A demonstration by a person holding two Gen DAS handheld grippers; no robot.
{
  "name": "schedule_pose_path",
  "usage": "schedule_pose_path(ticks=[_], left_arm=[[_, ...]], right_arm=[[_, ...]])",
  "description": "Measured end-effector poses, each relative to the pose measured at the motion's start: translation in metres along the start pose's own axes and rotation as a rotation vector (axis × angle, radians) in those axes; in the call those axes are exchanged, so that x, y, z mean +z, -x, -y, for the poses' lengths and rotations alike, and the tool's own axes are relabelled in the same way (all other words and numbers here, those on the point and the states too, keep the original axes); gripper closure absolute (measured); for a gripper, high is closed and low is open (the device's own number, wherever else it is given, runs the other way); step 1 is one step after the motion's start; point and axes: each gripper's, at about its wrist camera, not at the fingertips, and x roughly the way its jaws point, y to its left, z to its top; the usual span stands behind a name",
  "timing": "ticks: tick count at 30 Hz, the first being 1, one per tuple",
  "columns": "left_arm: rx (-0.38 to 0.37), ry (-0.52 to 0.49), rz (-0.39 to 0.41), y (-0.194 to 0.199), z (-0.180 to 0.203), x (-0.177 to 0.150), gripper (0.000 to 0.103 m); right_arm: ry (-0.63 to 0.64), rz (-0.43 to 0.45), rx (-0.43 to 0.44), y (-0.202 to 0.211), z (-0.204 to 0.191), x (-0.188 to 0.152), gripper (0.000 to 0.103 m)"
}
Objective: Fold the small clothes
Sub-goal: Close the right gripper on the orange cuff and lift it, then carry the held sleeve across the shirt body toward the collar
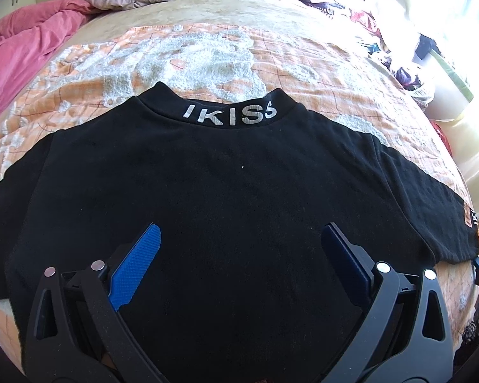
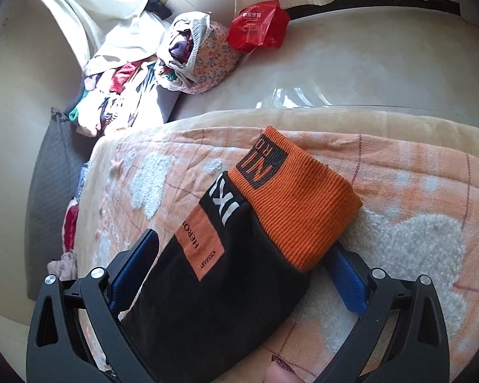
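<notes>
A black small shirt [image 1: 233, 185] lies flat on the orange and white blanket [image 1: 207, 60], its collar printed "IKISS" [image 1: 230, 113] pointing away from me. My left gripper [image 1: 242, 228] hovers open over the shirt's lower body, blue pads wide apart, with nothing between them. In the right wrist view the shirt's sleeve [image 2: 226, 274] with an orange ribbed cuff [image 2: 300, 204] stretches across the blanket [image 2: 415, 242]. My right gripper [image 2: 242, 242] is open, one finger on each side of the sleeve; the cuff covers the tip of the right finger.
A pink quilt [image 1: 22, 48] is bunched at the far left of the bed. Loose clothes [image 2: 111, 95] are piled past the bed's far side, beside a floral bag [image 2: 214, 60] and a red plastic bag [image 2: 258, 25]. A fingertip [image 2: 277, 375] shows at the bottom edge.
</notes>
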Motion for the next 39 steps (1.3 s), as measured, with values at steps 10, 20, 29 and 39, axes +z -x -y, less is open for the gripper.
schedule_pose_path(ticks=[10, 20, 29, 39], left_arm=[[-0.013, 0.046, 0.019, 0.016, -0.016, -0.004, 0.008], [-0.047, 0.094, 0.041, 0.035, -0.028, -0.002, 0.008], [-0.068, 0.099, 0.065, 0.050, -0.031, 0.006, 0.008], [-0.099, 0.132, 0.069, 0.058, -0.041, 0.006, 0.008]], right_arm=[[0.085, -0.046, 0.155, 0.002, -0.027, -0.008, 0.076], [0.334, -0.033, 0.369, 0.044, -0.091, -0.045, 0.082], [0.559, -0.054, 0.451, 0.065, -0.134, -0.089, 0.082], [0.781, -0.123, 0.496, 0.062, -0.178, -0.150, 0.082]])
